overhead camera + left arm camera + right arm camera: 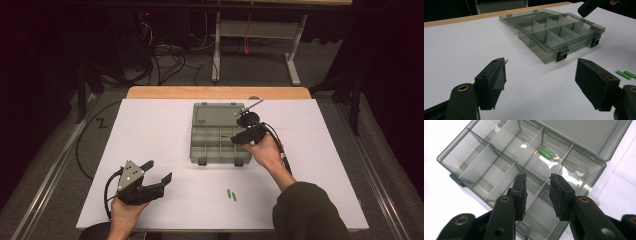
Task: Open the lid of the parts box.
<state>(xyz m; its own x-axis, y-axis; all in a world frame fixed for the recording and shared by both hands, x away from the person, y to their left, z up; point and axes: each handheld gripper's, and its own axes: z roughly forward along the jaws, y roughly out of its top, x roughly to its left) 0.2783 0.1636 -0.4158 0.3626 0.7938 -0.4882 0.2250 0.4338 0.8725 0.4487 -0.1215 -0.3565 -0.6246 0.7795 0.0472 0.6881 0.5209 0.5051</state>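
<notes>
The white tabletop [150,150] carried the whole job. Toward its far middle sat a smoky clear organizer box [220,134], lid laid flat open behind it, its dividers making two rows of compartments and two dark latches facing the person.

The left claw [159,170] rested low over the near left part of the tabletop, well apart from the box, its jaws spread wide with nothing between them. The right claw [537,195] hung over the right end of the box, pointing down into it; its jaws stood partly apart and bare, a divider and the box floor showing through the gap.

One green piece [545,153] lay by itself on the floor of a far-row compartment, close to the hinge side. Two more green pieces [231,194] lay side by side on the tabletop, just in front of the person and well short of the box.

The work seemed to be sorting the green pieces into the box, with one placed and two left. To do the present step well, the right claw should probably lift straight out, clear of the dividers, before crossing to the pair. It should then take a single piece across its narrow side, with the jaws low to the tabletop, so the neighbour is not nudged away.
</notes>
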